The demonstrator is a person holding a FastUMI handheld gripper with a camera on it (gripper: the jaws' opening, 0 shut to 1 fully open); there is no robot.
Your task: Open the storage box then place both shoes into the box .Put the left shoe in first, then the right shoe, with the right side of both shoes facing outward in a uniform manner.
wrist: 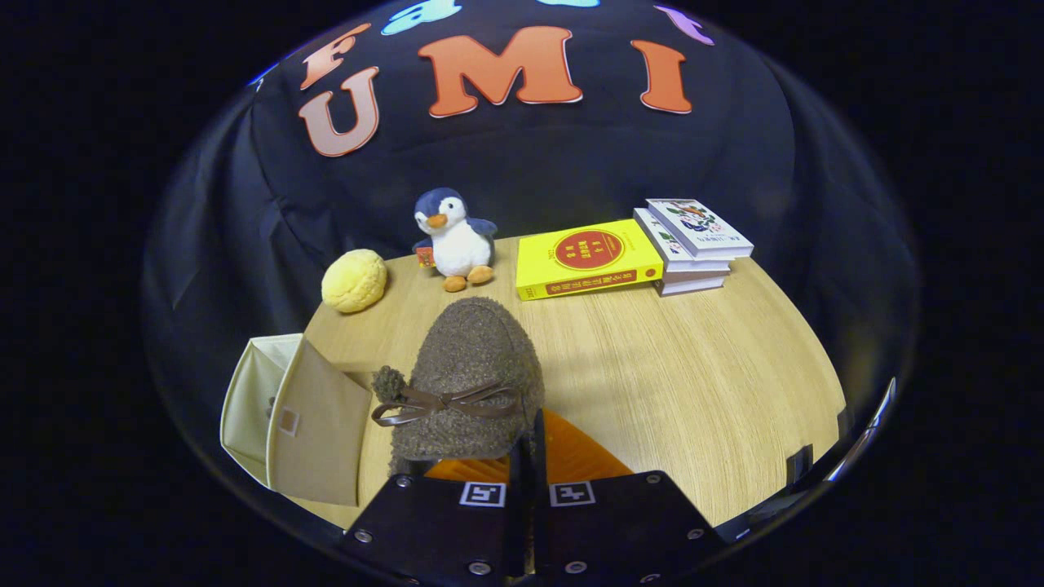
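A brown fuzzy shoe (469, 371) with a brown bow hangs above the wooden table (693, 383), toe pointing away from me. My gripper (526, 456) is shut on the shoe's rear rim, and the fingers stand pressed close together. The beige storage box (269, 408) stands just left of the shoe with its lid flap swung open toward me. Its pale inside shows behind the flap. What lies inside the box is hidden.
At the table's back stand a yellow round plush (355, 280), a penguin plush (453, 240), a yellow book (586, 258) and a stack of white books (692, 244). The black cloth wall rises behind them.
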